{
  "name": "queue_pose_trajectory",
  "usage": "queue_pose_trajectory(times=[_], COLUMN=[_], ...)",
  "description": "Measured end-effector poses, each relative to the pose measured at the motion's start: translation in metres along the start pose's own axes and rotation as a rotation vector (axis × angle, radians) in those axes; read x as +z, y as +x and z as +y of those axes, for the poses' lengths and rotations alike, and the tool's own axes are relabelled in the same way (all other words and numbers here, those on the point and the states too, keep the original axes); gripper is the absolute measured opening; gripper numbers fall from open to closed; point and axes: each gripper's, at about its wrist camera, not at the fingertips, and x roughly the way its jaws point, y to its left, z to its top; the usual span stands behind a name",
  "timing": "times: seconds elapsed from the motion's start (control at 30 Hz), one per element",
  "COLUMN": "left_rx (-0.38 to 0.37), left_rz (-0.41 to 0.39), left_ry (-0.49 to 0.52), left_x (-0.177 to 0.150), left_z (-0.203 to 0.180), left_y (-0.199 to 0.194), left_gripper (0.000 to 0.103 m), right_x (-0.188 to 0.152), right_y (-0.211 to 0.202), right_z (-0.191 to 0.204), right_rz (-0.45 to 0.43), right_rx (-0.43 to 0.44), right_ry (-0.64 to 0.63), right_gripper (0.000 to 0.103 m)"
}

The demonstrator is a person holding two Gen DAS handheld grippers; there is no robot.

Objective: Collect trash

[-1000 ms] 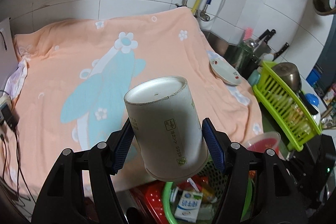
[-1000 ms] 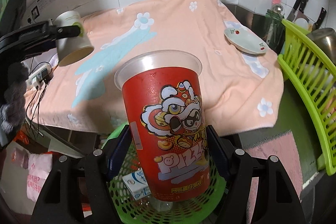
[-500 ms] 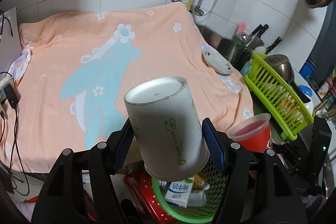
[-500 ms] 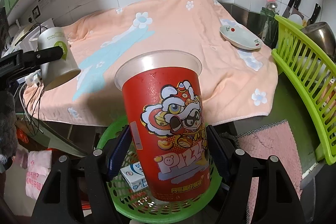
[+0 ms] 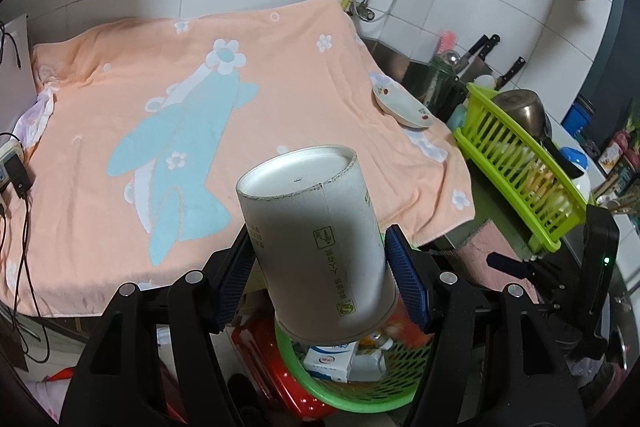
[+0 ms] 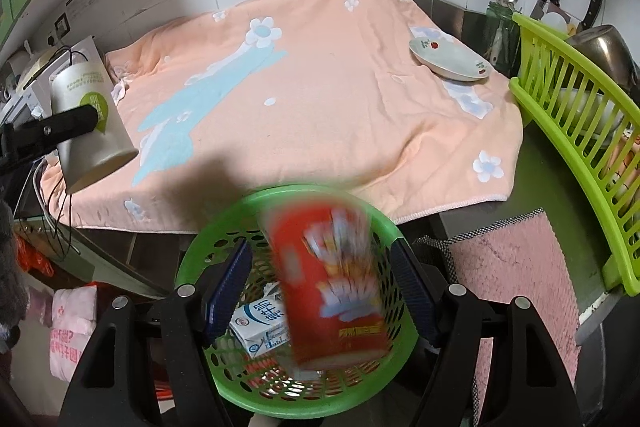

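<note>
My left gripper (image 5: 320, 283) is shut on a white paper cup (image 5: 316, 247), held upside down above the green basket (image 5: 360, 395). The cup also shows at the left in the right wrist view (image 6: 88, 123). My right gripper (image 6: 320, 291) is open, its blue pads apart. The red pizza cup (image 6: 328, 287) is blurred, free of the pads, dropping into the green basket (image 6: 192, 263). A milk carton (image 6: 260, 323) lies in the basket.
An orange towel (image 6: 320, 87) covers the counter, with a white dish (image 6: 448, 59) at its far right. A green dish rack (image 6: 580, 155) stands to the right, and a pink mat (image 6: 512, 267) lies by it. A red bin (image 5: 272, 379) sits beside the basket.
My right gripper has opened and the red cup has left it, falling into the basket. My left gripper has moved back over the basket with the paper cup.
</note>
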Motion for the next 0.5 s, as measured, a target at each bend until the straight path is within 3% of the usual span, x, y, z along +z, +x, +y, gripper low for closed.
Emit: queue_pose_trajectory(times=[0.5], left_rx=[-0.031], left_rz=[0.05], left_ry=[0.051], left_x=[-0.016], left_z=[-0.019], left_y=[0.013], left_gripper=[0.065], right_x=[-0.006], right_y=[-0.022], right_z=[-0.006], right_rz=[-0.04], right_rx=[-0.017], right_ry=[0.036], right_gripper=[0.075])
